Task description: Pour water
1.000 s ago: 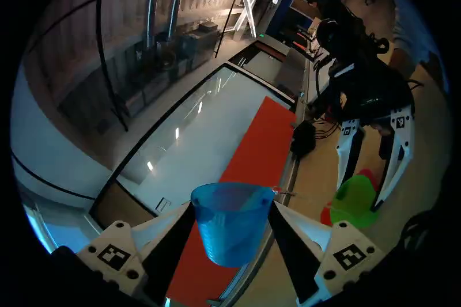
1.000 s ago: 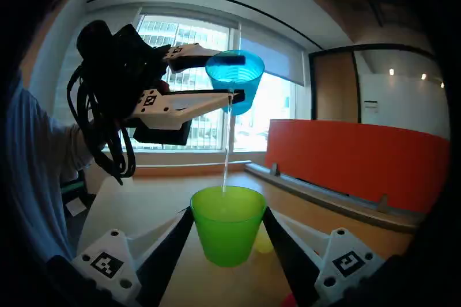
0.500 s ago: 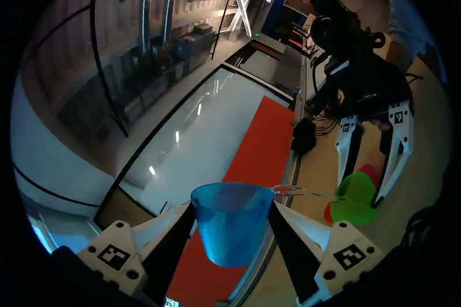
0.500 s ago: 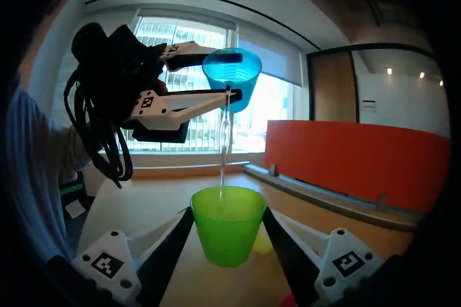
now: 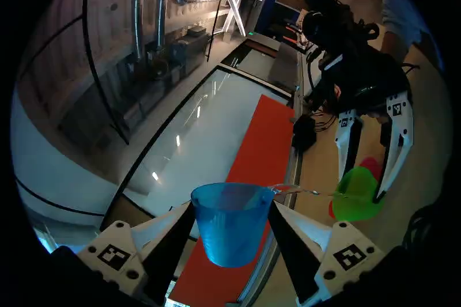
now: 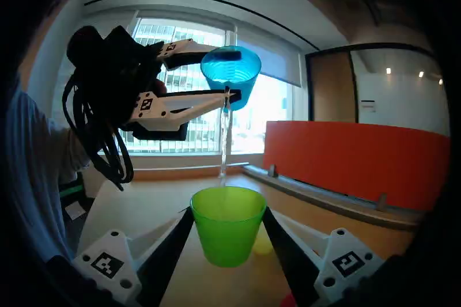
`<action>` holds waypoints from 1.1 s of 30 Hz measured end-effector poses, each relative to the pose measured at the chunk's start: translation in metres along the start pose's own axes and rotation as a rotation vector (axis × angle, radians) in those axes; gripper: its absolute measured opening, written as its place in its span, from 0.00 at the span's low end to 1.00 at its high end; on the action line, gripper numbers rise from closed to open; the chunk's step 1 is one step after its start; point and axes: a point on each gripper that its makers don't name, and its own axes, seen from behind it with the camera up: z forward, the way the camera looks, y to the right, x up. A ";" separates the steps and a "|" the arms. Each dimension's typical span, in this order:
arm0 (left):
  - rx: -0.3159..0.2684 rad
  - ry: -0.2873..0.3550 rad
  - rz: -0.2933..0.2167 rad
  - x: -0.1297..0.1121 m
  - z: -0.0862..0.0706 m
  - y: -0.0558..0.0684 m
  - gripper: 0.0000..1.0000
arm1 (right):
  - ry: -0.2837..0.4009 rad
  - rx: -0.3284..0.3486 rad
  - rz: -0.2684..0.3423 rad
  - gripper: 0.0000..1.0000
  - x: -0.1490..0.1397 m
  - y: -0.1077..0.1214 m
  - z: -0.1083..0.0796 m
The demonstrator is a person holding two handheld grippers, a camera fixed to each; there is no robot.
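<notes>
Gripping a tipped blue cup point(image 5: 231, 227), left fingers point(image 5: 168, 233) stream water point(image 6: 223, 134) into the upright green cup point(image 6: 227, 232) right fingers point(image 6: 168, 243) clamp.

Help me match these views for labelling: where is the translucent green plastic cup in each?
Left gripper view: the translucent green plastic cup sits at right, farther off, in the right gripper.
Right gripper view: the cup is bottom centre, between that gripper's own fingers.
Shared landmark: the translucent blue plastic cup pouring into it.
</notes>
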 end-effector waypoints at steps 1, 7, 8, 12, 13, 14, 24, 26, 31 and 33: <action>0.000 -0.001 0.005 0.000 0.000 0.000 0.86 | 0.000 -0.001 0.001 0.89 0.000 0.000 0.000; 0.002 0.001 0.030 0.002 0.001 0.000 0.86 | 0.002 -0.002 0.003 0.89 0.000 0.001 0.000; 0.002 0.001 0.034 0.003 0.001 0.000 0.86 | 0.001 -0.002 0.003 0.89 0.000 0.001 0.000; 0.003 0.001 0.056 0.004 0.001 0.000 0.86 | 0.000 -0.004 0.001 0.89 0.000 0.002 0.000; 0.004 0.000 0.062 0.004 0.001 0.000 0.86 | 0.001 -0.004 0.001 0.89 0.000 0.002 0.000; 0.004 0.000 0.068 0.005 0.001 0.000 0.86 | 0.001 -0.005 0.002 0.89 0.000 0.002 0.000; 0.002 0.001 0.108 0.007 0.001 0.001 0.86 | 0.003 -0.006 0.001 0.89 0.002 0.002 -0.001; 0.002 0.001 0.116 0.007 0.001 0.001 0.86 | 0.004 -0.006 0.001 0.89 0.002 0.002 -0.001; 0.002 0.004 0.137 0.009 0.001 0.000 0.86 | 0.005 -0.006 -0.001 0.89 0.003 0.001 -0.002; 0.003 0.005 0.145 0.010 0.002 -0.001 0.86 | 0.006 -0.006 0.000 0.89 0.004 0.001 -0.002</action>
